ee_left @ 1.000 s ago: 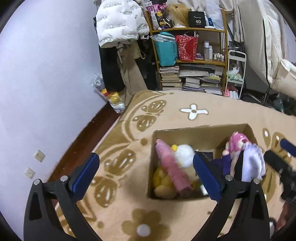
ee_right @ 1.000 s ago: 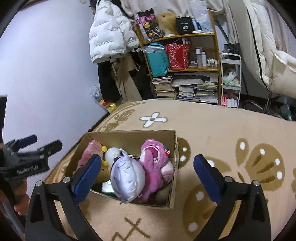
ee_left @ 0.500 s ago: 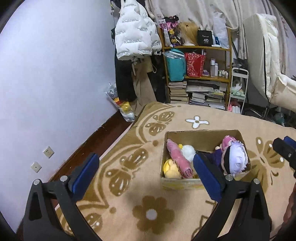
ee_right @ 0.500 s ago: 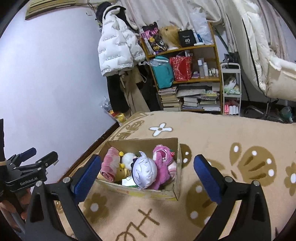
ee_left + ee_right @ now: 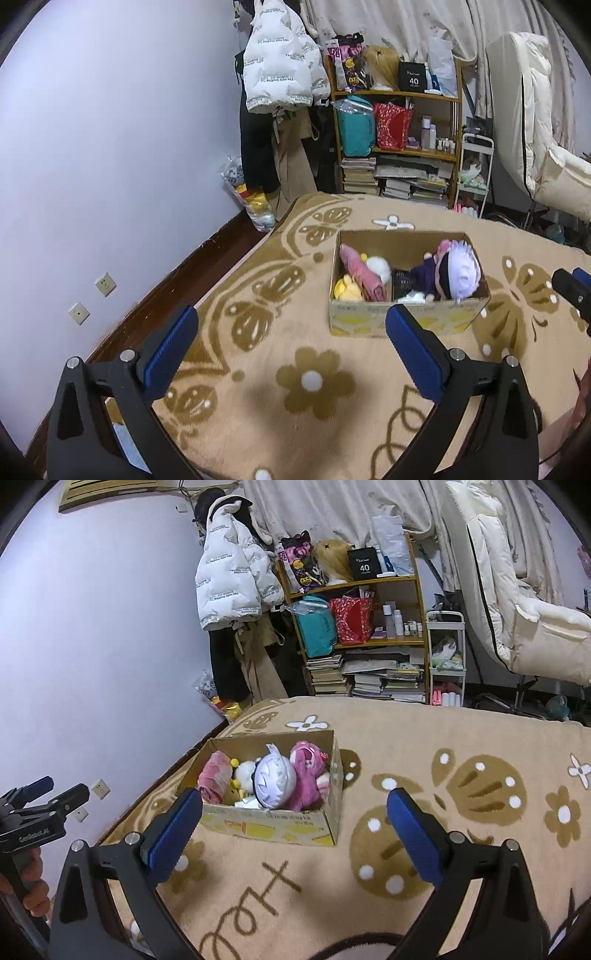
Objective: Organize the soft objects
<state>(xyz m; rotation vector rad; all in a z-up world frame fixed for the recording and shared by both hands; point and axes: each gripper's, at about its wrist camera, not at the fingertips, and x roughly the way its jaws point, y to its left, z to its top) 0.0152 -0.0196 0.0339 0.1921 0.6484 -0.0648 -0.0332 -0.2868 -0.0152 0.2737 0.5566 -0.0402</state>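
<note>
A cardboard box (image 5: 406,320) (image 5: 280,825) sits on the beige patterned blanket. It holds several soft toys: a pink roll (image 5: 360,273) (image 5: 214,777), a yellow plush (image 5: 347,290), a white fluffy toy (image 5: 378,267), a white-haired doll (image 5: 460,271) (image 5: 275,781) and a pink plush (image 5: 308,775). My left gripper (image 5: 291,347) is open and empty, held back from the box's near left. My right gripper (image 5: 295,821) is open and empty, near the box's front. Each gripper also shows at the edge of the other's view (image 5: 572,291) (image 5: 40,805).
The blanket (image 5: 461,797) covers a bed that runs to the wall on the left. Behind it stand a wooden shelf (image 5: 402,147) with bags and books, a white puffer jacket (image 5: 280,70) hanging, and a white trolley (image 5: 445,657). A white duvet (image 5: 517,590) hangs at right.
Both grippers have pulled back and up from the box, which now looks smaller and farther. Both stay open and empty. The toys lie in the box as before.
</note>
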